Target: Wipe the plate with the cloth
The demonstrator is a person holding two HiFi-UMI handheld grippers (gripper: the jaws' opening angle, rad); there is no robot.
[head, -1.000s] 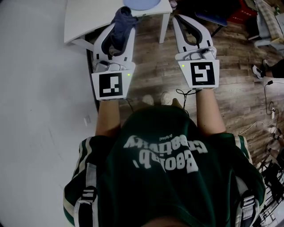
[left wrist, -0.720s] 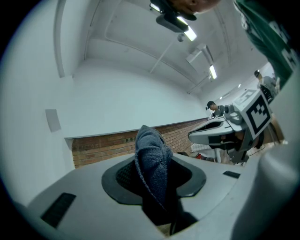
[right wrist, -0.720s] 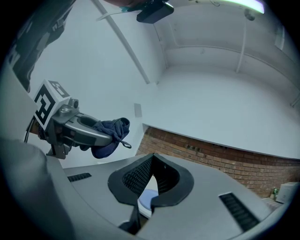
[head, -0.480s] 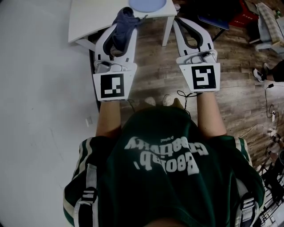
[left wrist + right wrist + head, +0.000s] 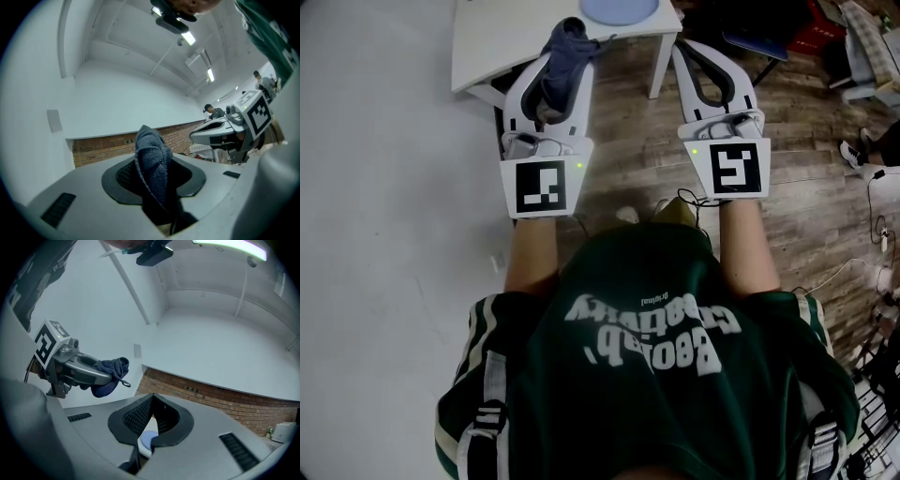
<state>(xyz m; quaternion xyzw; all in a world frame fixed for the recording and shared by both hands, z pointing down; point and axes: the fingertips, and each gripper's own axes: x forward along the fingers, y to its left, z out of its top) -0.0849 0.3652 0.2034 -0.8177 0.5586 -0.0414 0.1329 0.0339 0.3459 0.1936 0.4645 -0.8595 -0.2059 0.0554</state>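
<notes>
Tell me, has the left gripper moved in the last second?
No, hardly: the left gripper, shut on the cloth, keeps its place at the white table's near edge.

Dark green tee (image 5: 647,375), white lettering, striped sleeves — left gripper (image 5: 569,52), right gripper (image 5: 686,47) white, marker cubes (image 5: 539,186).

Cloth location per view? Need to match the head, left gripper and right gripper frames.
Head view: cloth top, left of centre, clamped in the left tongs.
Left gripper view: cloth lower centre, standing up between the jaws.
Right gripper view: cloth left of centre, bunched at the left tongs' tip.
Shared landmark: the left tongs, shut on the cloth in all three.
</notes>
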